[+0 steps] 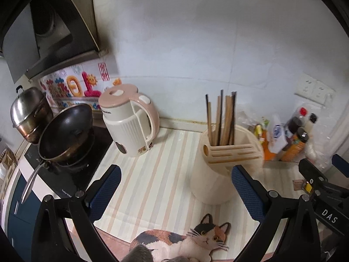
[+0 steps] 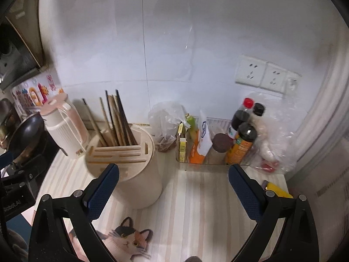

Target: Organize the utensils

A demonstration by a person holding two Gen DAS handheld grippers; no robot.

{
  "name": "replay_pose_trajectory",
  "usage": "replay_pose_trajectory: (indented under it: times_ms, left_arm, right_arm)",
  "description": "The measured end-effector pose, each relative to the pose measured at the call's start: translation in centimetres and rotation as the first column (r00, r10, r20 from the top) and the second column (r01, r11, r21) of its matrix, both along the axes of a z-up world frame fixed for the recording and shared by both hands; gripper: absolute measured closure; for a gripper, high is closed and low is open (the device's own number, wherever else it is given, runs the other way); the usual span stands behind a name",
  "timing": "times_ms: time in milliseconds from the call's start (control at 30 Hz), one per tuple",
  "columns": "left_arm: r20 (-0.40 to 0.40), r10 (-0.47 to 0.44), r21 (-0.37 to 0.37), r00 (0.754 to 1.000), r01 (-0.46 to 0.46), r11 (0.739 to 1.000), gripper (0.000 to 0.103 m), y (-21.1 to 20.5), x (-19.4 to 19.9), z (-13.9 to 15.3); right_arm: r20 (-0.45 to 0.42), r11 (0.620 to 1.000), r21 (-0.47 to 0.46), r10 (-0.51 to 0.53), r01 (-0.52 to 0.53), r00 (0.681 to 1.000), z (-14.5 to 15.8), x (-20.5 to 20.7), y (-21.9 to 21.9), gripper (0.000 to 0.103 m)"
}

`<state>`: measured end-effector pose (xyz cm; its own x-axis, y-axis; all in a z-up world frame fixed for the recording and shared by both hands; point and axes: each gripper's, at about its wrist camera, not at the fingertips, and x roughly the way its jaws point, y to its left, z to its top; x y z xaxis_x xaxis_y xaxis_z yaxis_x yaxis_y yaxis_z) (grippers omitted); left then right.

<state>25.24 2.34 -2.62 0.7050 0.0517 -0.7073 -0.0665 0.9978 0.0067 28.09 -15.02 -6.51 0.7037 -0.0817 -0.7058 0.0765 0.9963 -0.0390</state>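
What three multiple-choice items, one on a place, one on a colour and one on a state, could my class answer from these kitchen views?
1. Where do the chopsticks stand?
A. in the holder
B. in the pan
C. flat on the counter

2. What colour is the kettle's lid and handle?
A. green
B. pink
C. black

3. How is the left gripper?
A. shut on a chopstick
B. shut on the kettle
C. open, holding nothing

Answers: 1 A, their lower ends sit inside the holder's top compartment. 2 B, pink over a cream body. 3 C, its fingers stand wide apart with only counter between them.
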Motion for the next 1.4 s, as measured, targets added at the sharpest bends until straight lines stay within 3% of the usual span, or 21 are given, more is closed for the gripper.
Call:
replay_pose_trajectory:
  times_ms: [400, 633, 833, 1400]
  left_arm:
    - [0.117, -0.117, 0.003, 0.986, 0.117, 0.993, 0.0, 3.2, -13.2, 5.7]
    - [0.113, -0.149, -0.004, 0.982, 0.151, 0.989, 0.0, 4.8, -18.2, 7.7]
    - [0.047, -0.148, -0.034, 0.988, 0.15, 0.988, 0.0, 5.3, -19.4, 8.0]
    - [0.033, -0.094, -0.031, 0.995, 0.095, 0.995, 0.0, 3.9, -18.8, 8.0]
  right_arm:
    - [0.157, 0.996, -0.023, -0.083, 0.087, 0.984, 7.5, -16.7, 5.2, 0.0]
    - [0.187, 0.99, -0.007, -0.138, 0.142, 0.973, 10.5, -24.4, 6.8, 0.0]
    - [0.155, 0.99, -0.01, -0.137, 0.14, 0.978, 11.8, -26.5, 7.0, 0.0]
    - [0.121, 0.995, -0.002, -0.098, 0.099, 0.988, 11.7, -24.1, 5.2, 0.0]
